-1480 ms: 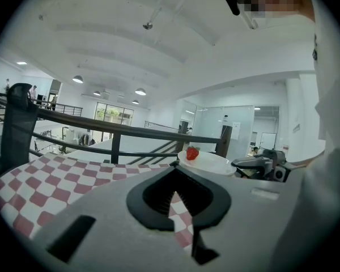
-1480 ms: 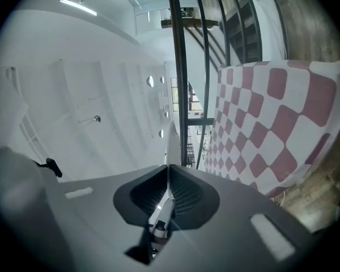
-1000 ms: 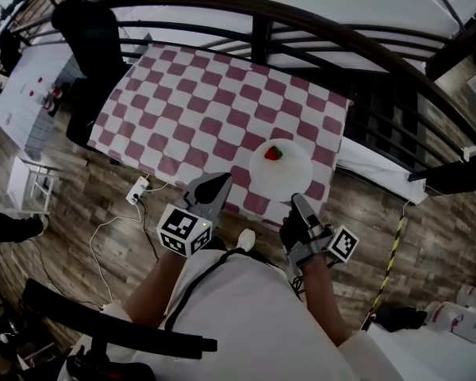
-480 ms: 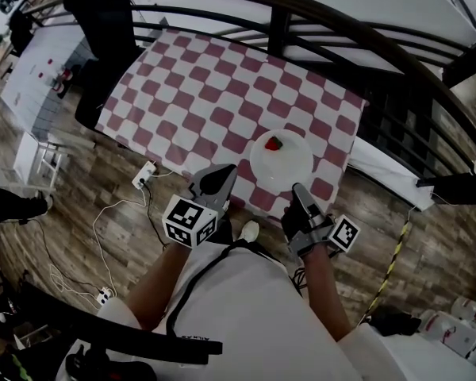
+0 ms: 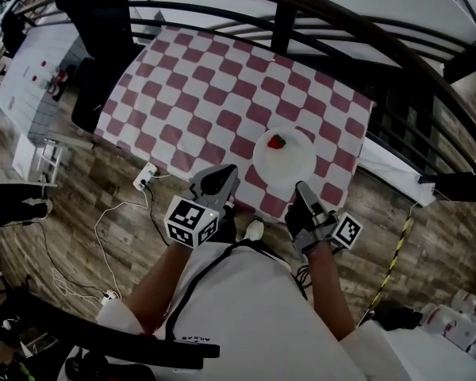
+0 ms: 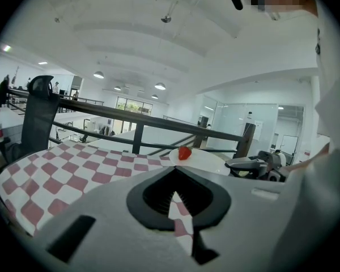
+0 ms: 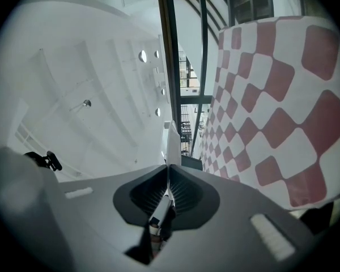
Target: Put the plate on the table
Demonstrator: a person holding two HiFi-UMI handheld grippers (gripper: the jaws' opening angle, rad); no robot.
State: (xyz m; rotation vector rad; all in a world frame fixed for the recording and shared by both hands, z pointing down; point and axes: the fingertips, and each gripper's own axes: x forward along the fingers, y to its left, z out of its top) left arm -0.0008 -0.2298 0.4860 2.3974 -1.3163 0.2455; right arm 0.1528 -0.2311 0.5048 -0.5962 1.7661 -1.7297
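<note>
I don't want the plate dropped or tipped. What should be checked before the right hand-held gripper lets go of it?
1. Right hand-held gripper grips the plate: ok, jaws shut on its near rim.
2. Plate over the checkered tablecloth: ok, near the table's front edge.
3. Plate resting on the cloth: cannot tell; no view shows contact.
4. Strawberry settled on the plate: ok, it sits near the far rim.
5. Left hand-held gripper clear of the plate: ok, shut, empty, off to the side.
</note>
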